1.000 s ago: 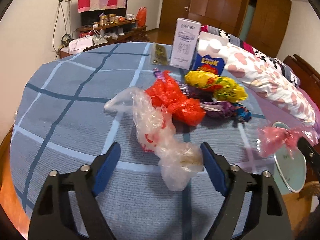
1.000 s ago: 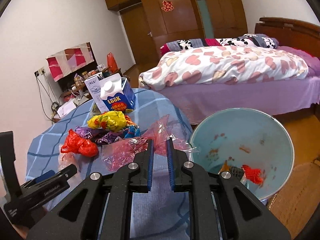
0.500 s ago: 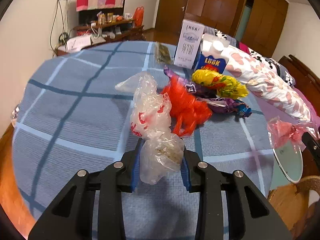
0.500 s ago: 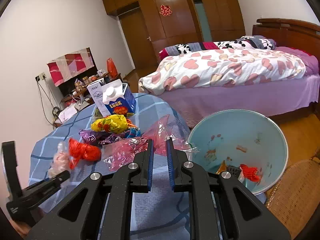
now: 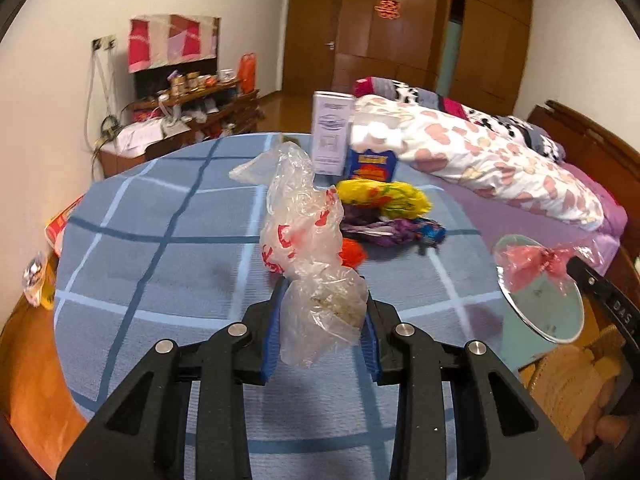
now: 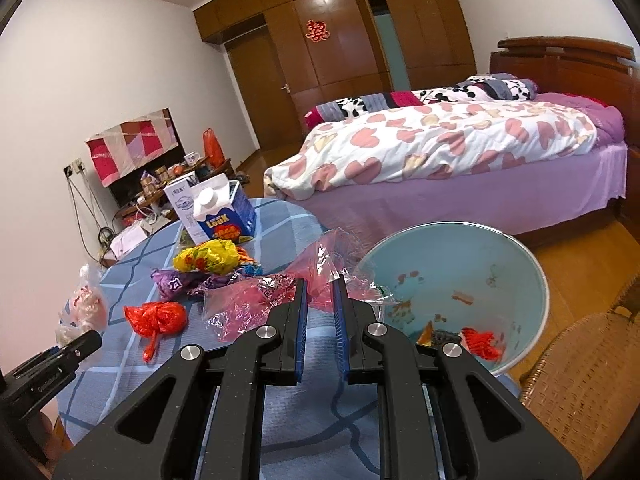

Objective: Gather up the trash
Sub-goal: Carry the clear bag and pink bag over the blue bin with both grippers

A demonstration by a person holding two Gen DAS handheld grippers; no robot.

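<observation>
Bin interior w/ red scrap: rt wrist view only.

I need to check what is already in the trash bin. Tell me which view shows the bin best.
The right wrist view: it looks down into the pale blue bin, showing its rim, stained inner wall and scraps at the bottom. The left wrist view shows only a sliver of the bin, partly behind the pink wrapper in the right gripper.

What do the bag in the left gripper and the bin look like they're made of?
Clear bag: thin, glossy plastic film, apparently; crinkled, see-through, red print. Bin: looks like rigid, smooth pale-blue plastic, though painted metal isn't ruled out; inside is stained.
</observation>
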